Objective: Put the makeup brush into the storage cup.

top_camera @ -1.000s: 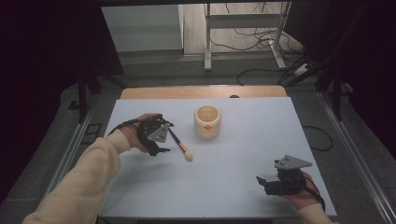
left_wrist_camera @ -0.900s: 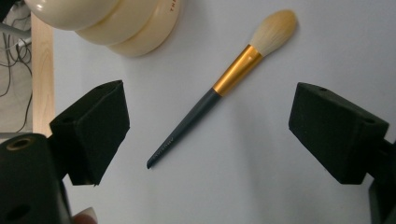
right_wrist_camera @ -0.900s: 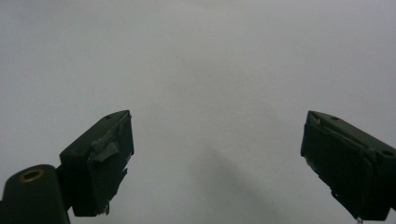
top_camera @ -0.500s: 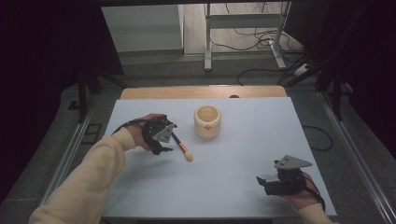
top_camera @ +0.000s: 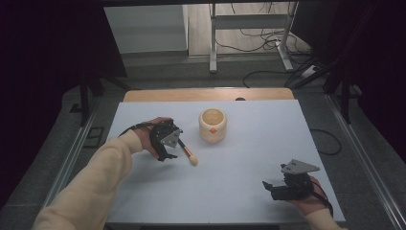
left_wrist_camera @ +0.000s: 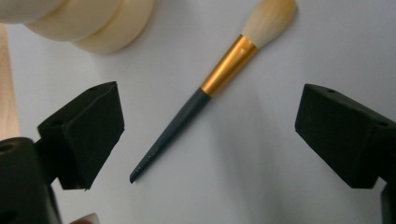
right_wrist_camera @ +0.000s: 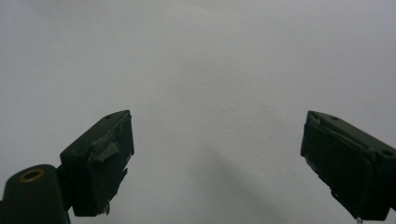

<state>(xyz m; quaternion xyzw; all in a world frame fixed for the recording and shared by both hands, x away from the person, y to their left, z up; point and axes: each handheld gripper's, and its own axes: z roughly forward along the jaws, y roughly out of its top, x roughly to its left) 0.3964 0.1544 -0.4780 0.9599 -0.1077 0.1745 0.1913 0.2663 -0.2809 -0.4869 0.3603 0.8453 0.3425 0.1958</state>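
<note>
The surface (top_camera: 249,143) is a pale sheet across the middle of the high view; on it, just above centre, stands a cream cup (top_camera: 212,124), round and open at the top, with a small orange mark on its side; just left of and below the cup lies the brush (top_camera: 186,150), slim, with a dark tapered handle, a gold ferrule and a pale tuft that points toward the lower right; in the left tool view the brush (left_wrist_camera: 219,79) lies flat between the jaws, touched by neither. The left tool (top_camera: 165,140), at left of centre, sits over the handle, the sleeved forearm reaching in from the lower left; its jaws have just been opening and stand released. The right tool (top_camera: 274,188), at lower right, lies low, well apart from the brush, its jaws wide and empty.
</note>
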